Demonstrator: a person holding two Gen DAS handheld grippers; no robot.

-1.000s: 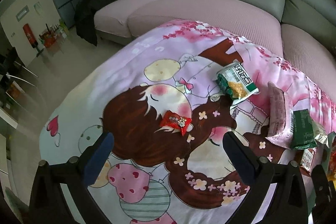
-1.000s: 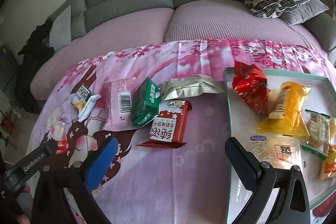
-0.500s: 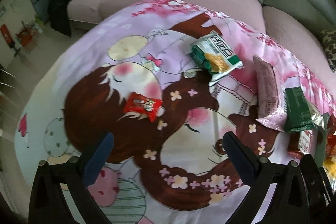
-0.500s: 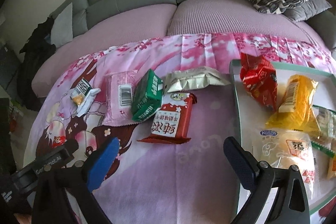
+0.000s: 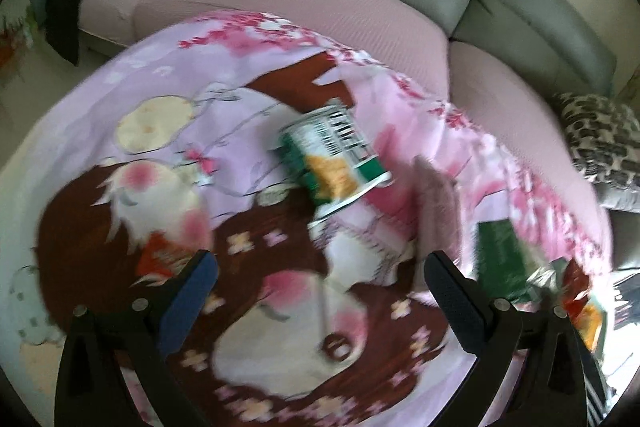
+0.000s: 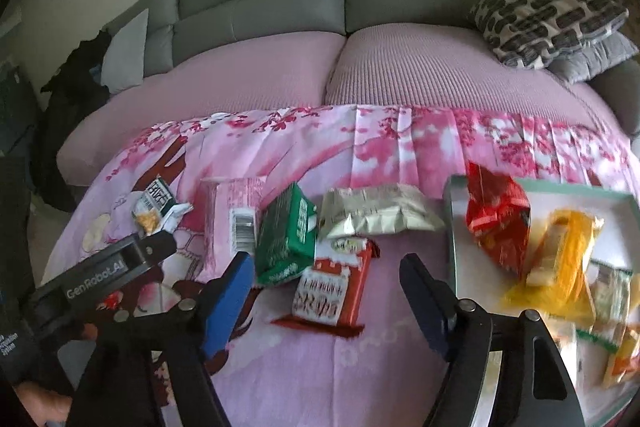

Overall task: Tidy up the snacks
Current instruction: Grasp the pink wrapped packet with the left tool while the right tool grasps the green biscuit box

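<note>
Both grippers are hovering over the cartoon blanket [image 6: 384,155] with jaws spread wide and nothing between them. The right gripper [image 6: 326,291] is hanging just above the red wafer pack [image 6: 332,287], which is lying flat on the blanket, touching the green pack [image 6: 286,239] on its left and sitting just below the silver pouch [image 6: 376,213]. The tray [image 6: 450,223] is standing to the right, already holding a red bag [image 6: 496,219], a yellow bag [image 6: 560,255] and a few smaller packets.

The left gripper [image 5: 320,287] is pointing toward the green-and-white chip bag [image 5: 334,155], well apart from it, with a small red packet [image 5: 164,255] just beside its left finger (this view is smeared, so details are hard to read). A pink pack [image 6: 236,215] is lying between the chip bag and the green one.

Risks, as I judge them: the red wafer pack is crowding its neighbours, so jaws closing here may be catching the green pack's corner or dragging the silver pouch along. The flat, slick wrapper may be slipping out of a shallow pinch, and the soft blanket may be bunching up between the fingers. The tray's right side is filling up, so a careless drop may be landing on the rim or knocking packets out. The two grippers are also working close together near the pink pack, so they may be colliding.
</note>
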